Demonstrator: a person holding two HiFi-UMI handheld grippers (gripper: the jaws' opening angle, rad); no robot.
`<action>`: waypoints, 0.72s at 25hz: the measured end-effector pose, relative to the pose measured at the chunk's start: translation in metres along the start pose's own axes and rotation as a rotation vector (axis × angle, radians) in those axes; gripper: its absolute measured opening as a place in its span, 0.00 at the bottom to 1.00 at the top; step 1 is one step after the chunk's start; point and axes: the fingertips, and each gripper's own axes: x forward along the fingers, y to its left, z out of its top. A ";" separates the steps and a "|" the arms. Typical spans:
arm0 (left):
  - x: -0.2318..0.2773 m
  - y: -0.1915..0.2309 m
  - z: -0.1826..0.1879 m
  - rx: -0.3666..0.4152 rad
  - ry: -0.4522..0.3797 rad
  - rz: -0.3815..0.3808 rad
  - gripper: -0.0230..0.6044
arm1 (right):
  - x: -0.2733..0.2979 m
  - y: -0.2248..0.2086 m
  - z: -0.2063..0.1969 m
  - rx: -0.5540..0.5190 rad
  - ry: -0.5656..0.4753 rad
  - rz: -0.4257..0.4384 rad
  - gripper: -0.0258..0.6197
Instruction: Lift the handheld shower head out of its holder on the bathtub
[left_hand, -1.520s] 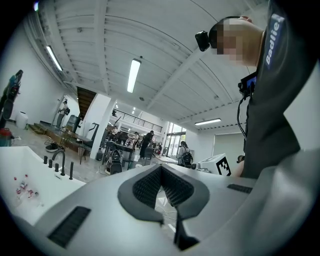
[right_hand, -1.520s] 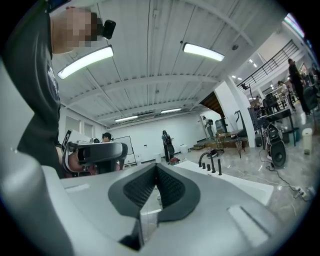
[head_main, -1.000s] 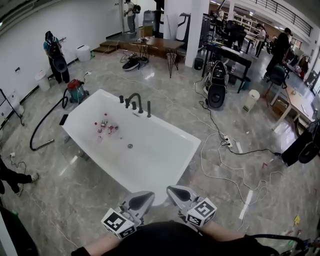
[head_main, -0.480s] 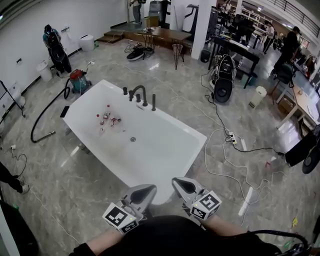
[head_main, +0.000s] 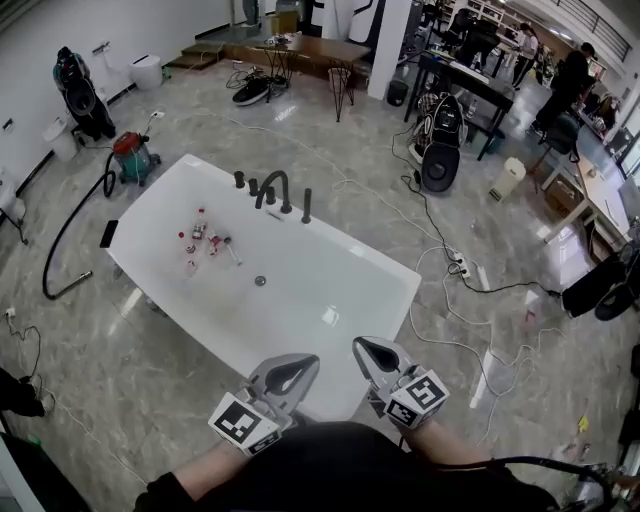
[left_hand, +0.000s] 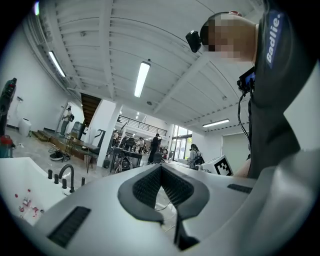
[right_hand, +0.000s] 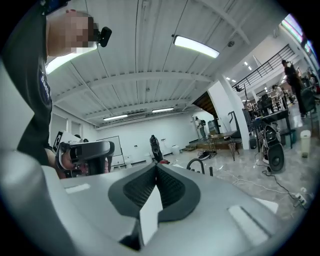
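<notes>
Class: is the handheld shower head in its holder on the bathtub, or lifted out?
In its holder: the dark shower head stands upright on the bathtub rim, beside the faucet.

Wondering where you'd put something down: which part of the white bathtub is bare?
In the white bathtub, the stretch between the round drain and near rim is bare. Small red and white items crowd the far end.

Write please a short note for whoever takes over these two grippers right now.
Left gripper: shut, empty.
Right gripper: shut, empty.
Both are near the body, at the near end of the bathtub.
The handheld shower head stands upright in place on the far rim, beside the faucet.
Done: nothing yet.
To do: reach the far rim, open a gripper, grasp the shower head, lift it out.
</notes>
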 end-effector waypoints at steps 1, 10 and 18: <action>0.002 0.012 0.002 -0.009 -0.002 -0.008 0.04 | 0.011 -0.004 0.002 -0.003 -0.004 -0.017 0.04; 0.026 0.077 0.004 -0.043 -0.017 -0.004 0.04 | 0.070 -0.042 0.014 -0.020 -0.009 -0.038 0.04; 0.069 0.089 -0.002 -0.039 -0.020 0.100 0.04 | 0.075 -0.090 0.018 -0.036 0.049 0.067 0.04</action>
